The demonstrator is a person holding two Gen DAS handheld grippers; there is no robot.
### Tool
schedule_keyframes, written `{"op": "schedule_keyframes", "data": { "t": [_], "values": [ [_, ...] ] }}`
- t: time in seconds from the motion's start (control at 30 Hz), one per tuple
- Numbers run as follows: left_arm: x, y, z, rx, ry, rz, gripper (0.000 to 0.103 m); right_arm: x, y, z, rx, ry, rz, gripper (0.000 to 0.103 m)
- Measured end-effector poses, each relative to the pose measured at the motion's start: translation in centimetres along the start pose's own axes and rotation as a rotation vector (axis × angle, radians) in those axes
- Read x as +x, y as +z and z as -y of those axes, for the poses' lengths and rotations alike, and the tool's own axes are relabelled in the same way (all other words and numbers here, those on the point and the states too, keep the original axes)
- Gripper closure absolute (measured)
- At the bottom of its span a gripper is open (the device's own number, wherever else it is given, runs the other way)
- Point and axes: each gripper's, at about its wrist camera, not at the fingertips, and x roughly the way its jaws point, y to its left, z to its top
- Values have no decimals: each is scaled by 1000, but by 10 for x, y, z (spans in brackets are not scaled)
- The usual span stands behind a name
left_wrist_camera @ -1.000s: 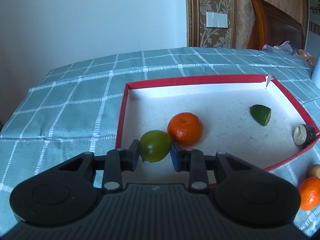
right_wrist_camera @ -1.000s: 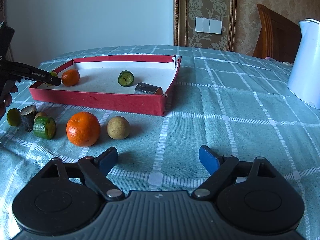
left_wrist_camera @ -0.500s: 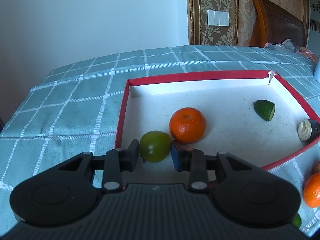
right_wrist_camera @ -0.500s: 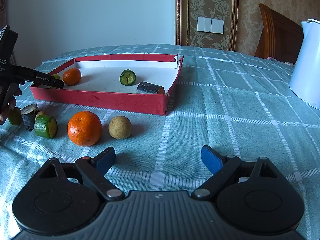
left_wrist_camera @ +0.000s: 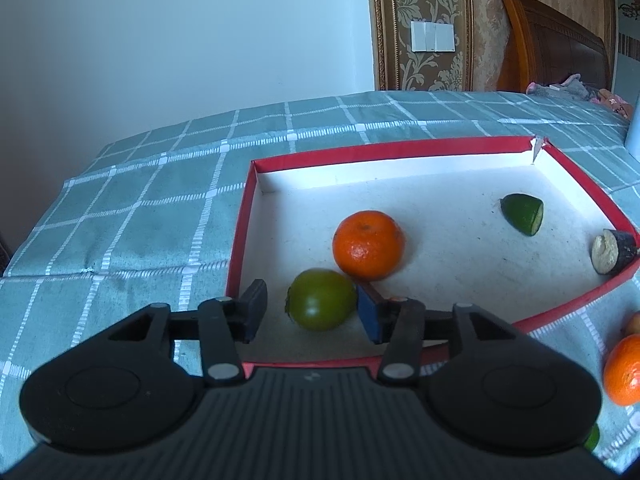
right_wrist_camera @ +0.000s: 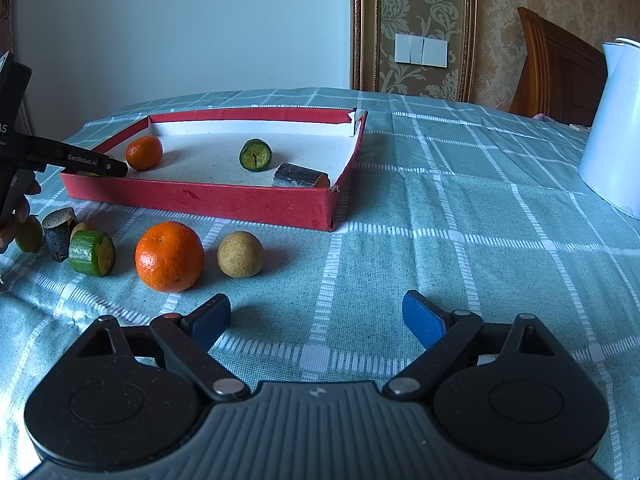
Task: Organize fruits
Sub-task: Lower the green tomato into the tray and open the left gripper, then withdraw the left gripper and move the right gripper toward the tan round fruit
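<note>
In the left wrist view a green round fruit [left_wrist_camera: 320, 305] rests on the floor of the red-rimmed white tray [left_wrist_camera: 400, 148], beside an orange [left_wrist_camera: 368, 245]. My left gripper [left_wrist_camera: 311, 304] straddles the green fruit and its jaws are opening; the left pad stands clear of it and the right pad is just beside it. A lime wedge [left_wrist_camera: 522, 213] and a dark cut piece [left_wrist_camera: 612, 251] also lie in the tray. My right gripper [right_wrist_camera: 316, 314] hovers open and empty over the tablecloth, short of a loose orange [right_wrist_camera: 170, 257] and a tan round fruit [right_wrist_camera: 240, 254].
Left of the loose orange lie a green cut cylinder [right_wrist_camera: 91, 253], a dark stub [right_wrist_camera: 60, 232] and a small green fruit [right_wrist_camera: 29, 234], near a person's hand [right_wrist_camera: 16, 216]. A white kettle [right_wrist_camera: 612, 128] stands far right. A checked teal cloth covers the table.
The left jaws have spread apart and let go of the green fruit, which now sits on the tray floor. The right gripper has stayed put.
</note>
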Motion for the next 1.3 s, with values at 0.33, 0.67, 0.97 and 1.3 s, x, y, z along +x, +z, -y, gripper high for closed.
{"op": "schedule_keyframes", "data": {
  "t": [0.33, 0.67, 0.97, 1.3],
  "values": [
    [-38, -7, -4, 9, 0, 52, 40, 0, 0, 0, 0, 0, 0, 10],
    [-110, -62, -13, 13, 28, 162, 16, 0, 0, 0, 0, 0, 0, 9],
    [-124, -108, -18, -7, -41, 96, 14, -1, 2, -7, -24, 15, 37, 10],
    [-108, -115, -27, -58, -100, 24, 6, 13, 14, -27, -119, 10, 40, 25]
  ]
}}
